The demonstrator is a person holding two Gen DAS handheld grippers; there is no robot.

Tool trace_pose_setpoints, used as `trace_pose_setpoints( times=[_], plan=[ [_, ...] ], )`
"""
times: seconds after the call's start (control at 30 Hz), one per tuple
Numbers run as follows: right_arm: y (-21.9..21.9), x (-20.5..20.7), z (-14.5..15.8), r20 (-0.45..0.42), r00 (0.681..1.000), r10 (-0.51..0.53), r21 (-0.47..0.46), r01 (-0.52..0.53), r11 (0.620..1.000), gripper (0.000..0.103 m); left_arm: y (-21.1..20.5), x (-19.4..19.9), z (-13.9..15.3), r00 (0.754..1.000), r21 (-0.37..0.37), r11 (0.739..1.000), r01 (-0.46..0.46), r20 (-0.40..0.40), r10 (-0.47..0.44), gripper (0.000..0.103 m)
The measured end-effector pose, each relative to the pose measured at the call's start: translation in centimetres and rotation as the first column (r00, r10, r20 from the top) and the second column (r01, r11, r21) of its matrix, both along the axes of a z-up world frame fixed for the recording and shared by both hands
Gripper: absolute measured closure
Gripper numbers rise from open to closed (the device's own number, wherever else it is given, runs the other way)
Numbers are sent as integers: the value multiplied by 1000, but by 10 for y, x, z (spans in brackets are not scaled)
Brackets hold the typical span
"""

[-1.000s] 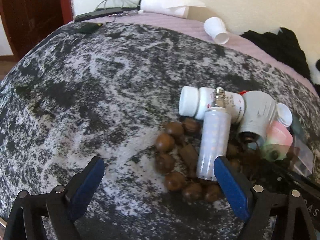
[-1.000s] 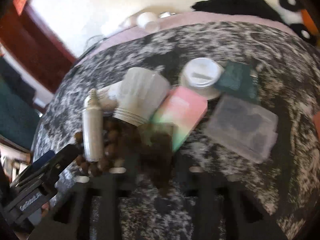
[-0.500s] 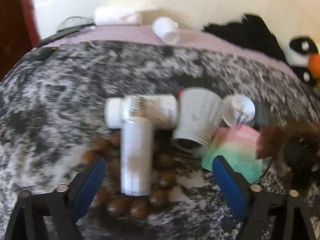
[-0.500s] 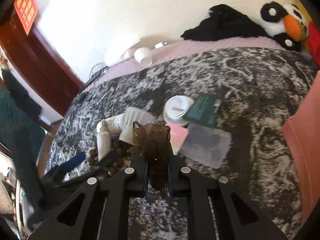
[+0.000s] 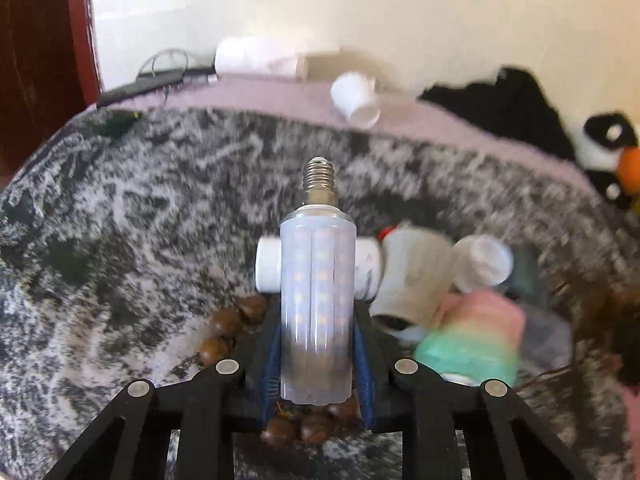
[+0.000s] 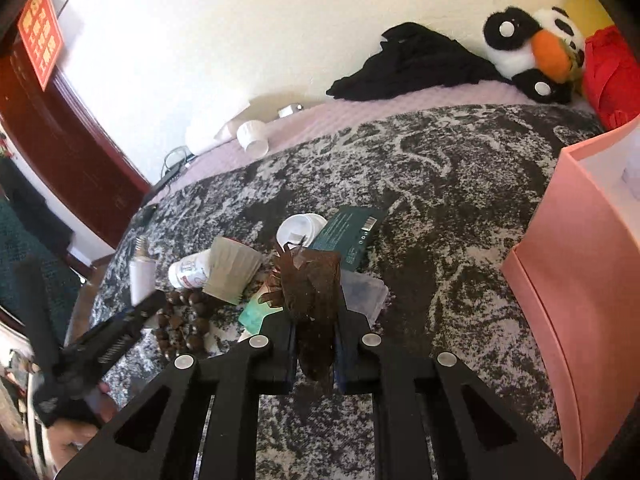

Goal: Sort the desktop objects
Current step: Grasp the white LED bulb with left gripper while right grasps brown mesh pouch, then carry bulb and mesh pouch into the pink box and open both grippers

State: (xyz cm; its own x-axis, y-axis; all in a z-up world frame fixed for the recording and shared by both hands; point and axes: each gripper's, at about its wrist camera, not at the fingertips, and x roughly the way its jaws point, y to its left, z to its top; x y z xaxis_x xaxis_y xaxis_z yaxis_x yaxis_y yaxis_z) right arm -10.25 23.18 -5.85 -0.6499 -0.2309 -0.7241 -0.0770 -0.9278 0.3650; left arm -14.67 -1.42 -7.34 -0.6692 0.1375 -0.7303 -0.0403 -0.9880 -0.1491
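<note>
Frosted plastic bulb [image 5: 318, 304] pinched between left gripper [image 5: 318, 354] fingers, screw base pointing away, lifted above beads [image 5: 232, 322] and bottle [image 5: 272, 264]. Grip sits low on smooth shell; risk: bulb pivots or slides out if swung fast, falls back into pile. Right gripper [image 6: 314, 344] fingers clamp brown dried leafy thing [image 6: 310, 300] over bed. Brittle; hard squeeze may crumble it, bits scatter on blanket [image 6: 440, 184]. Pink box [image 6: 580, 260] at right, likely destination. Both arms near; collision possible.
</note>
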Motion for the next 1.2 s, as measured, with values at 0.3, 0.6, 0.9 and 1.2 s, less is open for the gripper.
trace_pose_setpoints(
  times=[0.3, 0.6, 0.9, 1.2],
  plan=[
    [3, 30, 37, -58, 998, -9, 18, 10, 1000, 88, 42, 30, 32, 995, 25, 996, 80, -53, -79, 77],
    [57, 84, 80, -119, 987, -104, 60, 112, 992, 88, 118, 63, 58, 971, 0, 976, 218, -100, -217, 77],
    [129, 148, 106, -153, 957, -246, 118, 265, 957, 88, 220, 108, 79, 911, 18, 918, 396, -132, -391, 77],
    [206, 207, 103, -146, 906, -398, 137, 417, 899, 88, 311, 160, 89, 816, -47, 828, 559, -144, -559, 77]
  ],
)
